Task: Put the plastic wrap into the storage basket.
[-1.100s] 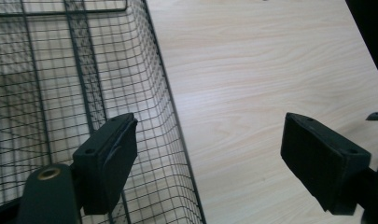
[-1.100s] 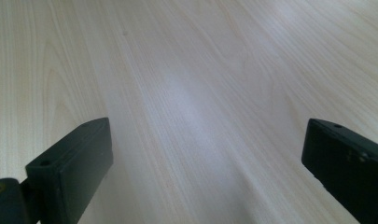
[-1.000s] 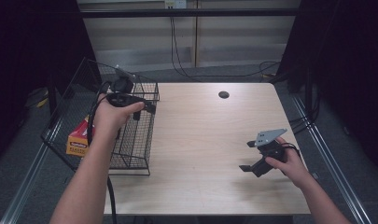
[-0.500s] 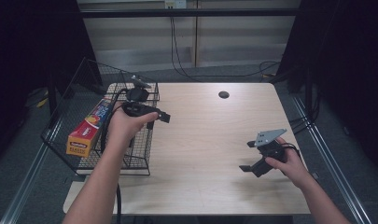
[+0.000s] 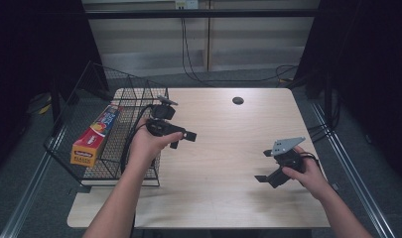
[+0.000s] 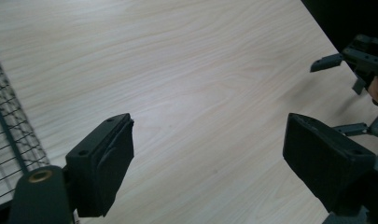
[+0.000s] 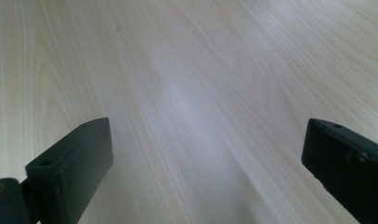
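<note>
Nearest the person, the right gripper (image 5: 268, 167) is held low over the near right part of the wooden table (image 5: 228, 198), its jaws spread wide with nothing between them; in the right gripper view bare wood grain is seen between the two black jaws. A little farther in, the left gripper (image 5: 181, 138) is held above the table just beside the right wall of the wire basket (image 5: 154, 163), pointing rightwards across the table, away from the basket. Its jaws are likewise wide apart and empty, and the other gripper is seen beyond them in the left gripper view (image 6: 350, 58). The plastic wrap box (image 5: 94, 136) lies inside the basket along its left side, its long axis running from near-left to far-right, roughly away from the person. It lies to the left of the left gripper, behind its jaws, and well apart from the right one. The left hand (image 5: 146, 144) is judged by far the nearer; any grasp of the box would call for the left gripper to be turned back over the basket rim and closed across the narrow width. Farther off, a dark round hole (image 5: 237, 100) is seen in the table top.
</note>
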`<state>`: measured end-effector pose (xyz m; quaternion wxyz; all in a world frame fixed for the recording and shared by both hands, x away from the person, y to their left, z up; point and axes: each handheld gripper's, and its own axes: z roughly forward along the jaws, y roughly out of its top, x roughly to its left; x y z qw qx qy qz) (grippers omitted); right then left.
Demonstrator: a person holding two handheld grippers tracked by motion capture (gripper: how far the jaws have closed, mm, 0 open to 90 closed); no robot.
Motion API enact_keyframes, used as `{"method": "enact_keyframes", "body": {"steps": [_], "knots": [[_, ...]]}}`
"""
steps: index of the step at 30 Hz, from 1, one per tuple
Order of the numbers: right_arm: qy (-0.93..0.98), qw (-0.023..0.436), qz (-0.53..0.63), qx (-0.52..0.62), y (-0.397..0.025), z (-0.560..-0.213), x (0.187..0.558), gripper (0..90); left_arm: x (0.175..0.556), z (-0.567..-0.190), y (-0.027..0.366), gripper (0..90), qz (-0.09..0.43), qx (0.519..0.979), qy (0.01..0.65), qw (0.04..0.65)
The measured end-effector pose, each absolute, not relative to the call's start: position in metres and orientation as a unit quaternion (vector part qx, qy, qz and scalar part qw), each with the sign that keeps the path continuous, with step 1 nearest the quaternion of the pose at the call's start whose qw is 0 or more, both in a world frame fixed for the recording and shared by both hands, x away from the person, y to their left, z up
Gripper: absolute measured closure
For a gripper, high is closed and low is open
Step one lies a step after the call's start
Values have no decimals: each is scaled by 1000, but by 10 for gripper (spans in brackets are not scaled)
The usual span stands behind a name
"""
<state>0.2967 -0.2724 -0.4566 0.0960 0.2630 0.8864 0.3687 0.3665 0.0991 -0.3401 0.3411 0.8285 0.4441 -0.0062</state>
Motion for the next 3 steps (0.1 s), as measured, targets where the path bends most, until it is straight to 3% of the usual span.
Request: {"method": "enact_keyframes", "body": {"steps": [3], "knots": [[886,99,367,266,-273,-458,297,16,365,-343,95,154,-5,832,435,343]]}}
